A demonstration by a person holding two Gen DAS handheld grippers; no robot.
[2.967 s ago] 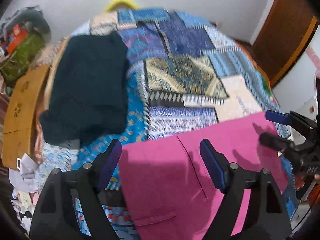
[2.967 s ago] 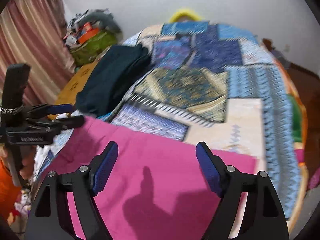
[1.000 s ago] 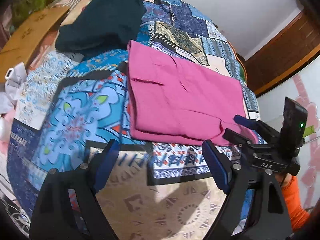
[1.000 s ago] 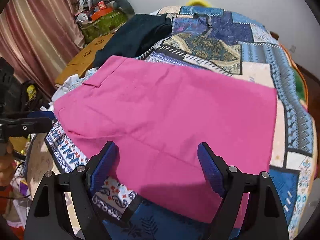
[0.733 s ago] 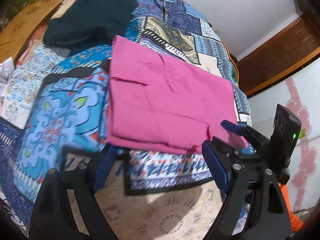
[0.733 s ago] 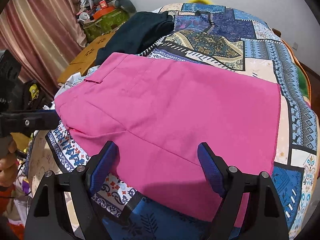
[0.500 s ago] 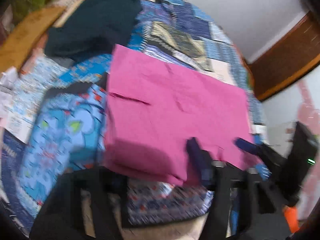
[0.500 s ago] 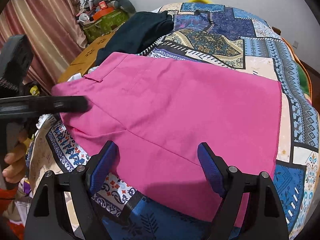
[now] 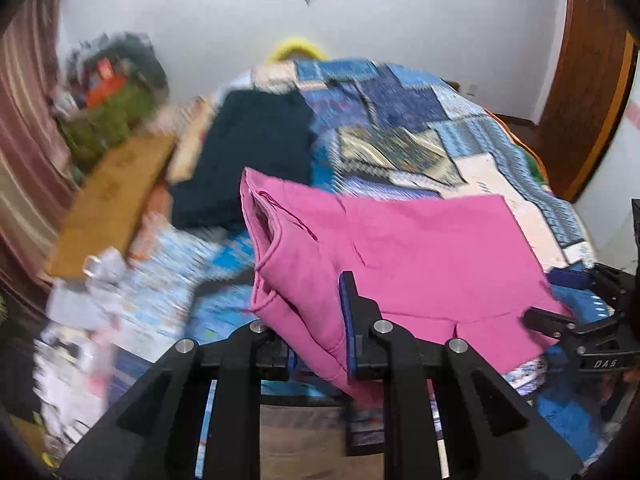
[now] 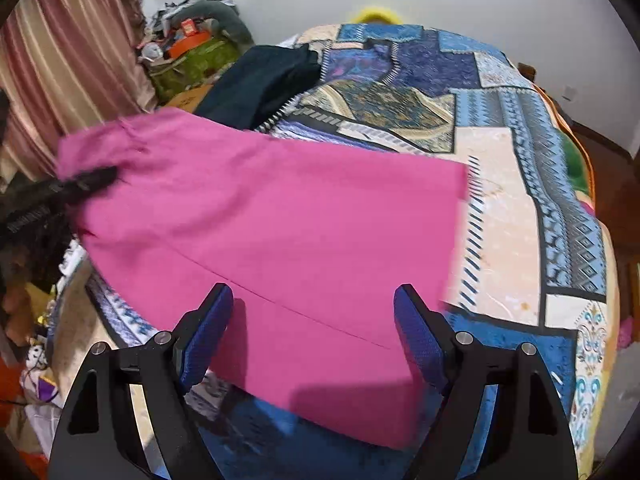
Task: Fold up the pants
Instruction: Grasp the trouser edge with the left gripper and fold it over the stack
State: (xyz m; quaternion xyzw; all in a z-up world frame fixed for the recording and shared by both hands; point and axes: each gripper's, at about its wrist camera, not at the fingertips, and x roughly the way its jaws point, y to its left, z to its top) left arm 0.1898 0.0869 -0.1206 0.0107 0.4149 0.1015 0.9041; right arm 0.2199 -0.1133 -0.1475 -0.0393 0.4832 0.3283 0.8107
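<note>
The folded pink pants (image 9: 408,248) lie on the patchwork bed cover (image 9: 400,120). My left gripper (image 9: 320,336) is shut on the pants' near left edge, at the waistband end, and lifts it off the bed. The same pants show in the right wrist view (image 10: 280,224), their left end raised, with the left gripper (image 10: 88,180) clamped on it. My right gripper (image 10: 310,328) is open, its blue pads (image 10: 206,336) on either side of the pants' near edge, holding nothing. It also shows at the right of the left wrist view (image 9: 560,300).
A folded dark garment (image 9: 248,160) lies on the far left of the bed. A cardboard box (image 9: 108,200) and clutter (image 9: 112,92) stand beside the bed on the left. A wooden door (image 9: 592,80) is at the right.
My left gripper has moved in from the bed's foot, closed on the pants' left edge and lifted it. The right gripper stays open over the near edge.
</note>
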